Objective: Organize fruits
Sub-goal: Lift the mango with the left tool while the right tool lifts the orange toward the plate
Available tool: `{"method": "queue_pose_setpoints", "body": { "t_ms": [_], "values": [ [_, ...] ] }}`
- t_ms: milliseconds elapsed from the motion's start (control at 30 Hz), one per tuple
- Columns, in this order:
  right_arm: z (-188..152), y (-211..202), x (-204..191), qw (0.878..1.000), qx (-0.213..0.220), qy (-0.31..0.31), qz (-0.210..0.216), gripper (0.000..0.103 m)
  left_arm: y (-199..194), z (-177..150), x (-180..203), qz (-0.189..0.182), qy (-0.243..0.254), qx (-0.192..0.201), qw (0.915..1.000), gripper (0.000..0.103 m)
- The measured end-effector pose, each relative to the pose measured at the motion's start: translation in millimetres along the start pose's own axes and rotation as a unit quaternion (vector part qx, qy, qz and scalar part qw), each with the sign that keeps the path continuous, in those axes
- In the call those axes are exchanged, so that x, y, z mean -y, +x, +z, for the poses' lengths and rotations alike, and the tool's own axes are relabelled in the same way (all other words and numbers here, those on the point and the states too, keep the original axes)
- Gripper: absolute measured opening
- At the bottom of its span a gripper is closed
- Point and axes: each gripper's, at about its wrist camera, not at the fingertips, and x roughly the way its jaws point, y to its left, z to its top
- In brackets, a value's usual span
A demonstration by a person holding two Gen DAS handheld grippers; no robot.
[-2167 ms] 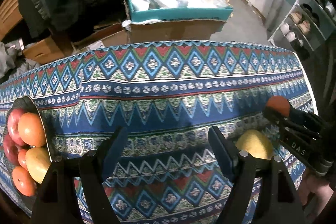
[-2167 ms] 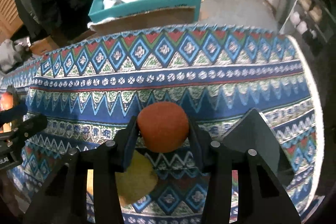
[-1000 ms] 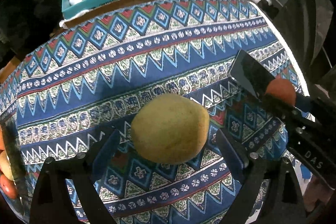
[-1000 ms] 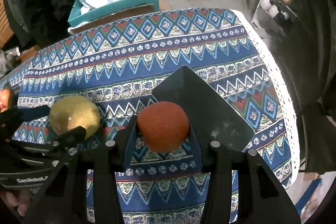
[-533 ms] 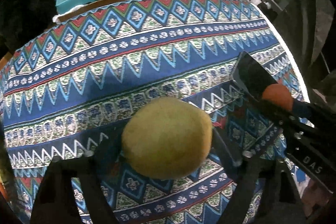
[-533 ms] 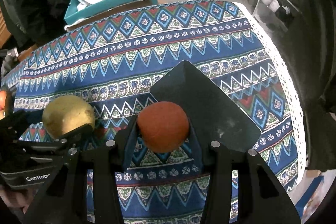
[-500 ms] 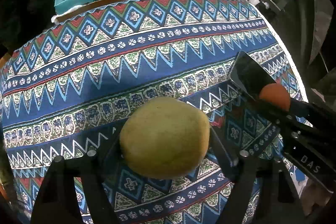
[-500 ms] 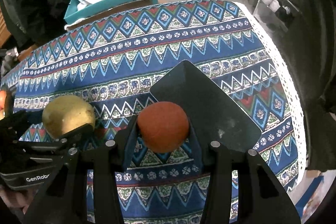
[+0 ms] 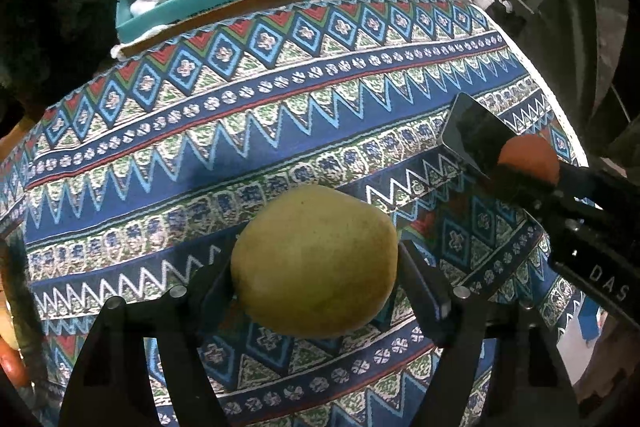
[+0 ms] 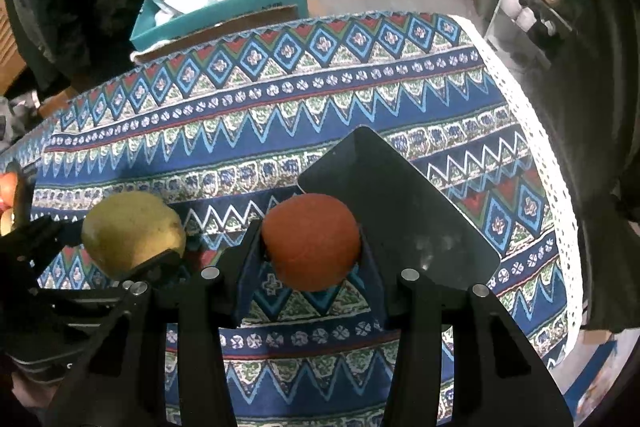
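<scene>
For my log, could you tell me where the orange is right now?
The orange sits clamped in the right gripper, above the dark tablet, right of the pear.

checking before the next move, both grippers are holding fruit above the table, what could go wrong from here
The yellow-green fruit is wider than the left gripper fingers and held only at its sides, so it may roll out. The right gripper holds the orange fruit over the black phone; a drop could hit it. The grippers are close together and could collide.

Orange (image 10: 311, 242) clamped in right tongs (image 10: 312, 259), above patterned tablecloth (image 10: 280, 115), beside black tablet (image 10: 404, 219).
</scene>
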Motion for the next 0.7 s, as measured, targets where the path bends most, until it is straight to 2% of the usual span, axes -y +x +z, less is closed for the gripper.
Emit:
{"method": "queue_pose_setpoints", "body": {
  "t_ms": [267, 700],
  "values": [
    [5.2, -15.4, -7.4, 1.0, 0.021, -0.014, -0.004, 0.045, -23.7, -2.9, -13.6, 0.012, -0.009, 0.02, 0.9997, 0.078],
    [12.7, -55.0, -30.4, 0.997, 0.069, -0.043, -0.003, 0.045, -89.1, -13.5, -24.3, 0.032, -0.01, 0.072, 0.9968, 0.078]
  ]
}}
